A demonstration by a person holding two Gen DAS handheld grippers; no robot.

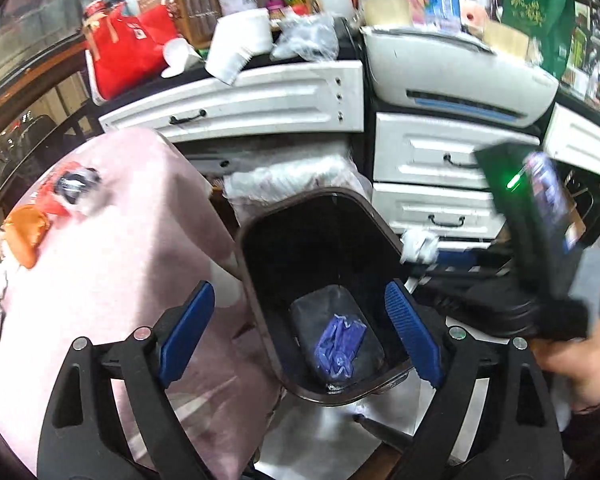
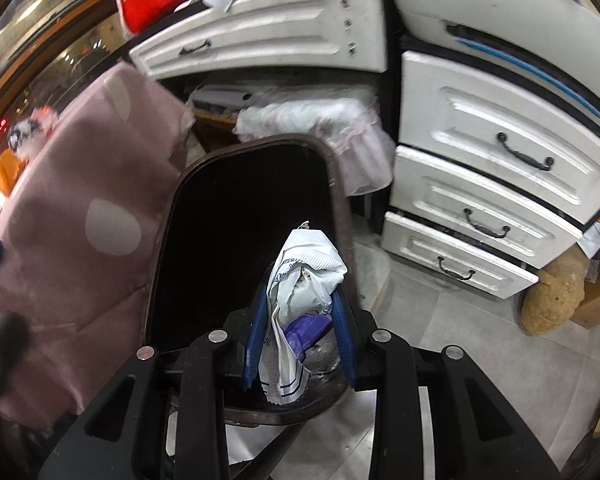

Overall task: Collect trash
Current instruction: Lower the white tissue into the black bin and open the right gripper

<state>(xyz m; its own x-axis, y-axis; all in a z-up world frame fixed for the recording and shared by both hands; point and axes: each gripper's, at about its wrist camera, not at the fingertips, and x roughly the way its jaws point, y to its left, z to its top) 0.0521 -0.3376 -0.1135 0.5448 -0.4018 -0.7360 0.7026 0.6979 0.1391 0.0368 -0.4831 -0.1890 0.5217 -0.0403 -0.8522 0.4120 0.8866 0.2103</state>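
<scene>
Left wrist view: the left claw (image 1: 300, 332) gapes empty over the dark bin (image 1: 320, 280), where a purple wrapper (image 1: 338, 346) lies (perhaps crumpled plastic). Right wrist view: the right claw (image 2: 302, 338) is clenched on a crumpled white wrapper (image 2: 304, 280) above the bin's near rim.

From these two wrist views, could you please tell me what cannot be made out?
- Bin floor, right wrist view: black shadow hides the inside; the left wrist view shows a purple wrapper there.
- Print on the white wrapper in the right gripper: crumpled, too small.
- Items on the pink cloth, left wrist view: blurred.
- Right gripper's jaws, left wrist view: motion blur.
</scene>
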